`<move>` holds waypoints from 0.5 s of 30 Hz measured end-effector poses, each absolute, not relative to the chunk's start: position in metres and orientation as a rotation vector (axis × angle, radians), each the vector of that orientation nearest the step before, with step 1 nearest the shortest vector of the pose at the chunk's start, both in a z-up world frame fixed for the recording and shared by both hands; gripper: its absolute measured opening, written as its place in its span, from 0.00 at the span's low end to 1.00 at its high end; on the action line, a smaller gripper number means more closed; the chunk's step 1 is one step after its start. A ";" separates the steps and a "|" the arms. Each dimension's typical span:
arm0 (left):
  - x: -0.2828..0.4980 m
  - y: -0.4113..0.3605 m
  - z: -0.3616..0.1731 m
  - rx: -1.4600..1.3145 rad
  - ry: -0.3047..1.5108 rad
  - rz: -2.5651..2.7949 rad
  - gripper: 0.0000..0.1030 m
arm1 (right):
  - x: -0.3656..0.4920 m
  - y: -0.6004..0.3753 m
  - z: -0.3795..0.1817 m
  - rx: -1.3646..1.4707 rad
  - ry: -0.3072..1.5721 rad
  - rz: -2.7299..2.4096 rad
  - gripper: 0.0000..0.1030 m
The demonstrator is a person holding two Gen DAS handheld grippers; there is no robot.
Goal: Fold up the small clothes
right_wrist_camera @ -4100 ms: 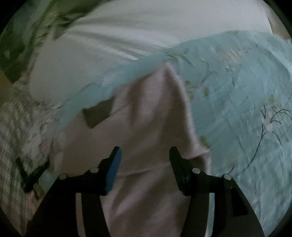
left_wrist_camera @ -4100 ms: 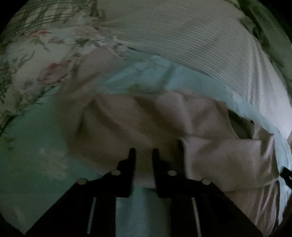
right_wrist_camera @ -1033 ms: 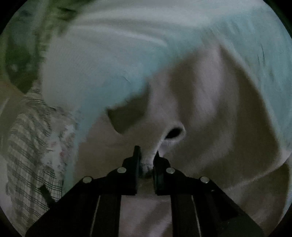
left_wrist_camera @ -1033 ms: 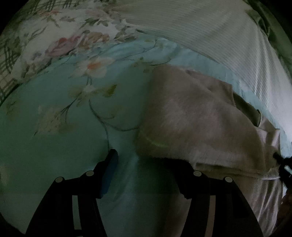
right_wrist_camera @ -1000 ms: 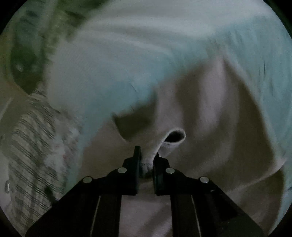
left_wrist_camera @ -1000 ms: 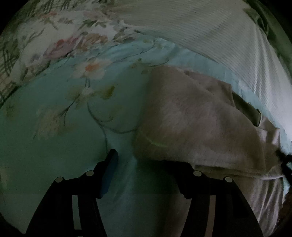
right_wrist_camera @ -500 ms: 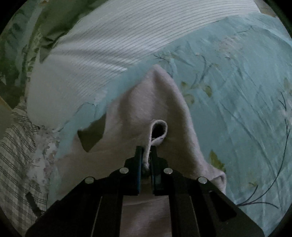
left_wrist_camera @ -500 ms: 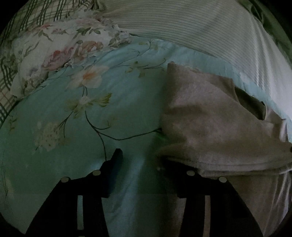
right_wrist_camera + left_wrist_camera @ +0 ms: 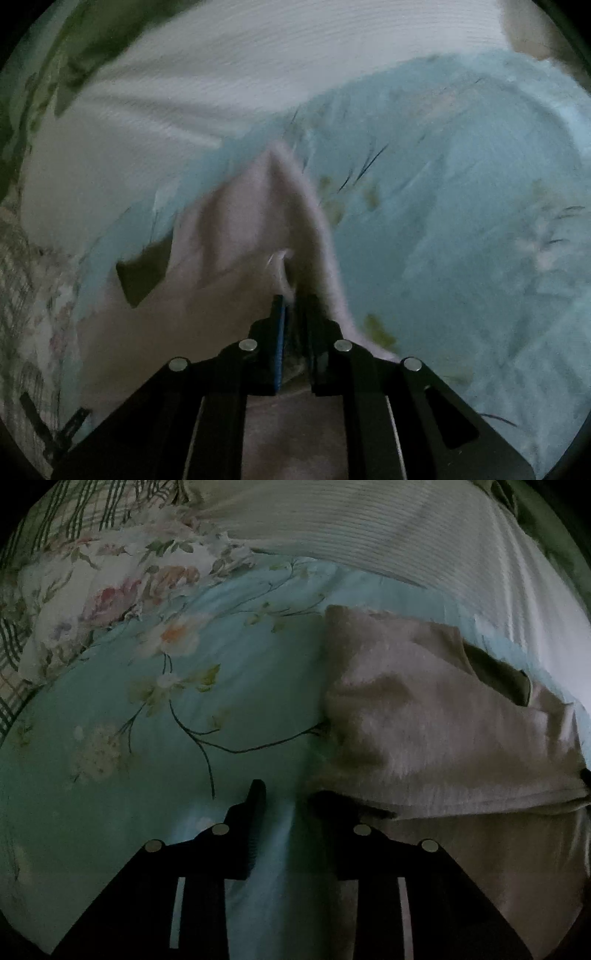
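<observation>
1. Aqua floral bedsheet (image 9: pixel 110 775), spread across the bed.
2. White ribbed blanket (image 9: pixel 369 528), along the bed's far edge.
3. Rose-print pillow (image 9: pixel 110 579), far left corner.
4. Green plaid fabric (image 9: pixel 74 513), beyond it.

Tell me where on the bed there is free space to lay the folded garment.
Free: the turquoise floral sheet between the floral pillow and the beige garment, and again on the garment's other side. Crowded: along the white ribbed blanket, where the garment lies close.

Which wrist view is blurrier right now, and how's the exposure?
Right wrist view: motion blur smears the pinkish garment and the teal floral bedsheet. Left wrist view: sharper, flower stems readable. Both are dim and underexposed, with fisheye bending at the edges; no glare.
</observation>
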State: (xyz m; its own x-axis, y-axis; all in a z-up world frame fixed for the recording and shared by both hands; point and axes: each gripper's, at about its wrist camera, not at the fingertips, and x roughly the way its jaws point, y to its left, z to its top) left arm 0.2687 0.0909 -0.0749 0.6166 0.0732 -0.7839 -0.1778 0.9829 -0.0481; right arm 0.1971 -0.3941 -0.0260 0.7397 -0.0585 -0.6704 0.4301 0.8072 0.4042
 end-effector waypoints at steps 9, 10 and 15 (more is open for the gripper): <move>0.272 0.088 -0.076 -0.106 0.910 0.168 0.31 | 0.221 -0.358 -0.028 0.457 0.789 -0.073 0.11; 0.272 0.089 -0.076 -0.110 0.911 0.167 0.31 | 0.226 -0.360 -0.036 0.445 0.828 -0.105 0.11; 0.274 0.094 -0.076 -0.136 0.924 0.164 0.36 | 0.214 -0.386 -0.046 0.508 0.827 -0.201 0.11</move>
State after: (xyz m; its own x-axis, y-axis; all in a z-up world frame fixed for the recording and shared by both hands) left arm 0.2735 0.0940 -0.0762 0.5918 0.0828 -0.8018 -0.1989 0.9790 -0.0457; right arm 0.2137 -0.3855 -0.0460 0.6668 0.0235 -0.7449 0.3629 0.8628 0.3521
